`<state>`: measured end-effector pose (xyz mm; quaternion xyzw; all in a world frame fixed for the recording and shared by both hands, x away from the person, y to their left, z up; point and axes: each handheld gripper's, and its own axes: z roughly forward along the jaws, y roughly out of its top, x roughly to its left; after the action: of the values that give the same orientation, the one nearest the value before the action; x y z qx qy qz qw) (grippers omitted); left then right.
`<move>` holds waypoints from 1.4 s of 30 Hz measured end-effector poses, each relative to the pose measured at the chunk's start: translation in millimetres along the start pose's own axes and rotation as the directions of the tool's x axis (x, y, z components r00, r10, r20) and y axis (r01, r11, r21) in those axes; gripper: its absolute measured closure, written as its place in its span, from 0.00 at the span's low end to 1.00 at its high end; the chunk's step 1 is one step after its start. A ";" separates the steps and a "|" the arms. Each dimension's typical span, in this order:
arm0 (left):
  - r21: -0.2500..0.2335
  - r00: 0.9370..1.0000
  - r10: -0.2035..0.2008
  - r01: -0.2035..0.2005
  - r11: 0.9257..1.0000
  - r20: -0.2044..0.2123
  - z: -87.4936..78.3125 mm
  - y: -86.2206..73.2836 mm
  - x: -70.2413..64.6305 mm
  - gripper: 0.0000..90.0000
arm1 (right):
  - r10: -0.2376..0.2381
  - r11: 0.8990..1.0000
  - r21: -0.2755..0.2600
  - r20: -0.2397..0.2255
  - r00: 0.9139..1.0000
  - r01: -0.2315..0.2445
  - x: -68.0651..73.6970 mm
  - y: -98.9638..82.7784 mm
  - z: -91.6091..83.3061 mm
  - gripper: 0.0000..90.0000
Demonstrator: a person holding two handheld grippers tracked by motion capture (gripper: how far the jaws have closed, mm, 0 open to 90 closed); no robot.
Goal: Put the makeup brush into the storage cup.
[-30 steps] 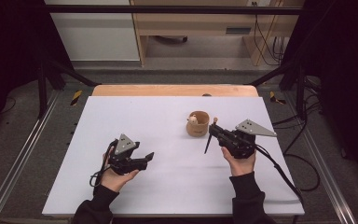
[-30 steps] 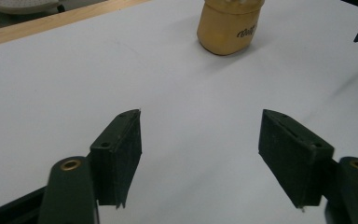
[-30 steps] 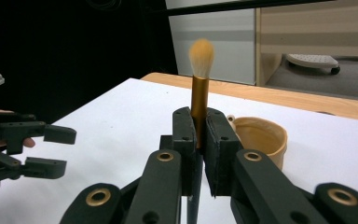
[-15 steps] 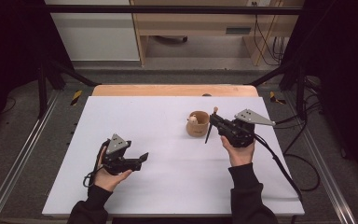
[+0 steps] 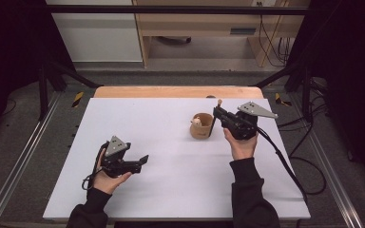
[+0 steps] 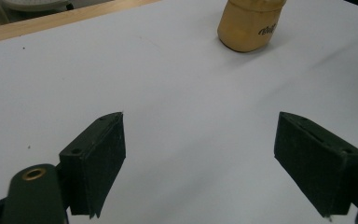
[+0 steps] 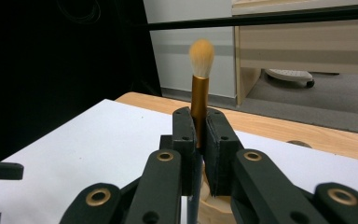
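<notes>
Right now the right gripper (image 5: 217, 115) sits at the far right of the white table (image 5: 171, 190), its jaws clamped tight on a makeup brush (image 7: 199, 88) with a gold ferrule and a pale, fluffy tip; in the right gripper view the brush stands upright between the two black pads, bristles up, and its dark handle runs down past them. Just below the jaws in that view is the rim of a small wooden cup (image 5: 201, 126), and from the high view the brush's lower end hangs at the right edge of that cup; whether it touches the rim I cannot tell. The cup stands on the table right of centre, just left of the right gripper, with something pale inside it. At the near left, the left gripper (image 5: 144, 160) rests in the person's hand, low over the table and well apart from the cup; its jaws have just been opening and now stand wide with nothing between them, bare white surface showing through the gap in the left gripper view, the cup far beyond
</notes>
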<state>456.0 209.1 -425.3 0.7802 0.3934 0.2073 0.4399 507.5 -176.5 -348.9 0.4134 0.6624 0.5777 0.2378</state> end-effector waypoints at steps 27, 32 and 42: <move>0.006 1.000 0.008 -0.008 1.000 0.002 -0.6 -0.4 2.0 0.17 | -0.005 1.000 0.000 0.057 0.998 0.005 -16.1 20.2 33.0 0.93; 0.006 1.000 0.008 -0.008 1.000 0.000 -0.7 -0.5 2.8 0.17 | -0.003 1.000 0.006 0.065 0.998 0.003 -19.0 21.4 39.4 0.93; 0.009 1.000 0.010 -0.010 1.000 0.001 0.4 -0.8 1.7 0.16 | 0.000 1.000 0.014 0.079 0.997 -0.001 -23.1 22.0 50.1 0.93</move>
<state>457.0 210.4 -426.2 0.7842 0.3901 0.2075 0.4357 565.8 -167.2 -342.4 0.4379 0.6565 0.5563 0.2605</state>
